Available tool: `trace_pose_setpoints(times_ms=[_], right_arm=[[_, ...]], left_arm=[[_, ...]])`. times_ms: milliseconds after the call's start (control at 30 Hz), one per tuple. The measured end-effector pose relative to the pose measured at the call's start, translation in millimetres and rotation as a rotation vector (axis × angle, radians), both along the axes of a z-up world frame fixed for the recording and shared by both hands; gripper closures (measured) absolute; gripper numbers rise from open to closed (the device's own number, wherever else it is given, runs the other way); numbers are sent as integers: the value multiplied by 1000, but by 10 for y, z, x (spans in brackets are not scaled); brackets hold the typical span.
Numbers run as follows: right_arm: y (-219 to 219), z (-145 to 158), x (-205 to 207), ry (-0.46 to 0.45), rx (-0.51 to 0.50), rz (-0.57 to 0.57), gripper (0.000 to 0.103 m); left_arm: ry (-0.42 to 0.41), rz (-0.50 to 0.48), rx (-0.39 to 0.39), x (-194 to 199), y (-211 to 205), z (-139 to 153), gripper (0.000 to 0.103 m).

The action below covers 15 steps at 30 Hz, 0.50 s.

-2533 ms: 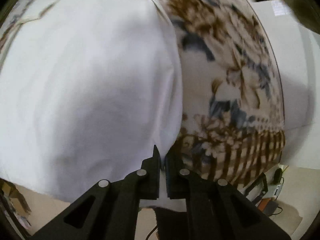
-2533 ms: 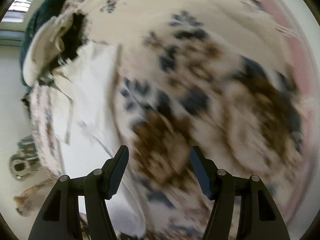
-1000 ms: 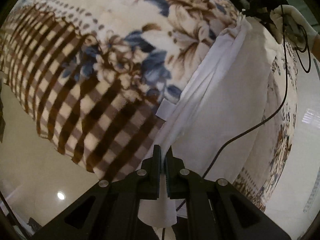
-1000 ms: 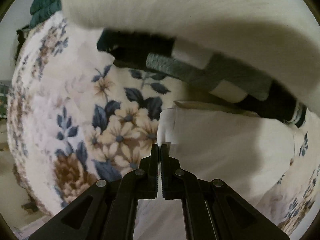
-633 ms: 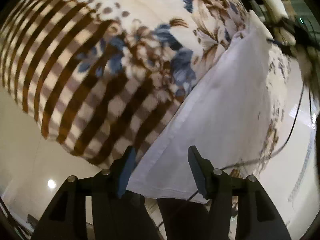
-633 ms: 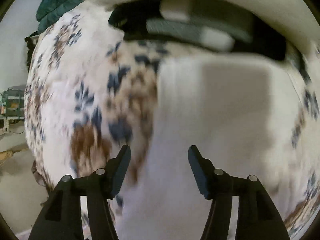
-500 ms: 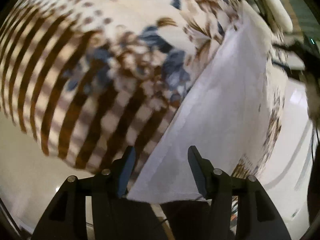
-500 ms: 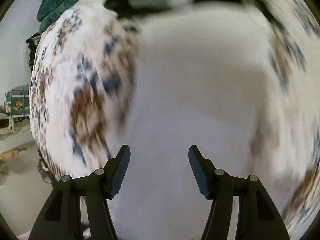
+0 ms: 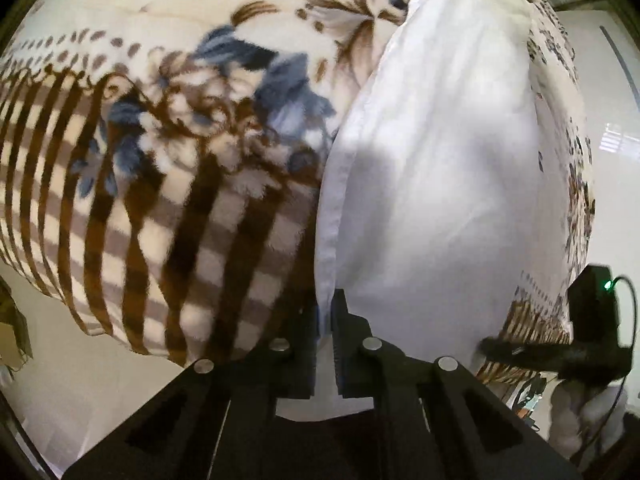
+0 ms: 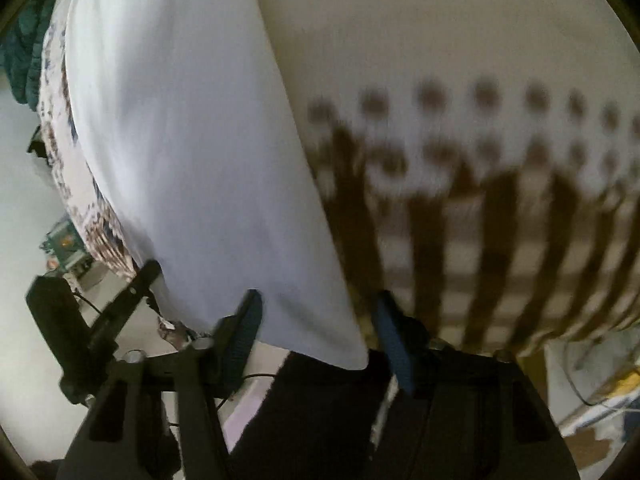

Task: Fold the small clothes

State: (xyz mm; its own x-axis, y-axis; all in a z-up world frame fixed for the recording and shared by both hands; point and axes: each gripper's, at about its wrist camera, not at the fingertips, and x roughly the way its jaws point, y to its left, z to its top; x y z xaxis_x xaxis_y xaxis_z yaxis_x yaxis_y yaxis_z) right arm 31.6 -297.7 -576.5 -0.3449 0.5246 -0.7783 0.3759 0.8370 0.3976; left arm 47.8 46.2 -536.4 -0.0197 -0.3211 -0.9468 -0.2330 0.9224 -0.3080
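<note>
A white garment (image 9: 440, 152) lies stretched out on a floral and striped blanket (image 9: 168, 128). My left gripper (image 9: 325, 316) is shut on the garment's near left corner at the blanket's edge. In the right wrist view the white garment (image 10: 192, 140) fills the left half. My right gripper (image 10: 316, 328) is open, with the garment's near right corner between its fingers, not clamped. The right gripper also shows in the left wrist view (image 9: 588, 344) at the lower right.
The blanket (image 10: 500, 140) hangs over the near edge of the bed, above a pale floor (image 9: 64, 360). A dark green cloth (image 10: 20, 56) lies at the far end. Cables and clutter (image 10: 600, 392) sit on the floor at the right.
Both grippers let go and moved to the garment's near end. My left gripper has shut on the near left corner. My right gripper stays open around the near right corner.
</note>
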Motion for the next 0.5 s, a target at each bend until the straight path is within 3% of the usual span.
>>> trace_pose_setpoints(times_ms=[100,300,400,500], right_arm=[[41,53,-125,-57,-20,3,99],[-82,328,-391,-122,-42,4,100],[-238,274,-377,-94,-58,33,99],[-282,263,-168,-58,-37,40,90]], left_arm=[[-10,19,-3,-98,15,83,100],[-8,16,-8,-319,-6,153,101],[43,16,-6,-326,-47,63,97],[71,42,-25,-191,34,182,95]])
